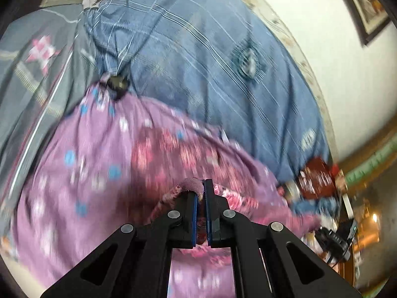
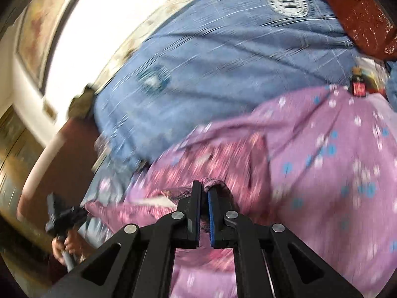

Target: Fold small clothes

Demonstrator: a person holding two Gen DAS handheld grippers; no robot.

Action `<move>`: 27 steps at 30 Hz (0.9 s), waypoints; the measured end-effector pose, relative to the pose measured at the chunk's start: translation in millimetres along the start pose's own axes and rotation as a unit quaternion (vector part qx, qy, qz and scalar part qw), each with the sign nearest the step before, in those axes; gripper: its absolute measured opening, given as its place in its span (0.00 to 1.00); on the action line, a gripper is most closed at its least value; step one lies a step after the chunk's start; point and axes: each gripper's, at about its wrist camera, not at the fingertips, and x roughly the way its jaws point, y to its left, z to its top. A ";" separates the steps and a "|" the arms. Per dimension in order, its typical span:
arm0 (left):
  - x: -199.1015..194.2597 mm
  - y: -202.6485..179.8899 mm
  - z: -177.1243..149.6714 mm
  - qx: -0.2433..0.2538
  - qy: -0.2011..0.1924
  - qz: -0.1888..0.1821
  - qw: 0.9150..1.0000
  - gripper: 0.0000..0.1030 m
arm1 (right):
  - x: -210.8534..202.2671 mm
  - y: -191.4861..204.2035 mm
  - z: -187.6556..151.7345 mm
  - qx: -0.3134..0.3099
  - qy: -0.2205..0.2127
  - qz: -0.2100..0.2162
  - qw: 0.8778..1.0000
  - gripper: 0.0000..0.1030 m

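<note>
A purple garment [image 1: 104,164] with white and blue flower prints lies on a blue checked bedsheet [image 1: 198,57]; a pink-red patterned part [image 1: 178,154] shows near its middle. My left gripper [image 1: 201,183] is shut on a bunched edge of this garment. In the right wrist view the same purple garment [image 2: 335,164] spreads to the right, and my right gripper [image 2: 204,186] is shut on another bunched edge of it. Both views are motion-blurred.
A dark red plastic bag lies on the sheet [image 1: 316,178] [image 2: 359,17]. A grey patterned cloth [image 1: 37,69] lies at the left. A white wall [image 1: 335,49] and a framed picture [image 1: 364,5] stand beyond the bed. A person's hand holds a black device [image 2: 62,223] at lower left.
</note>
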 end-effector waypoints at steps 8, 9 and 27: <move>182.0 33.2 71.6 -0.021 0.016 0.082 0.996 0.05 | 180.4 -78.0 53.6 0.069 0.023 -0.091 0.993 0.20; 204.5 42.1 69.6 -0.028 0.033 0.101 0.994 0.05 | 197.0 -89.3 50.9 0.085 0.035 -0.102 0.991 0.28; 175.6 8.7 -41.8 -0.076 -0.022 0.131 0.988 0.59 | 232.2 22.4 -26.3 -0.062 0.138 -0.042 0.988 0.23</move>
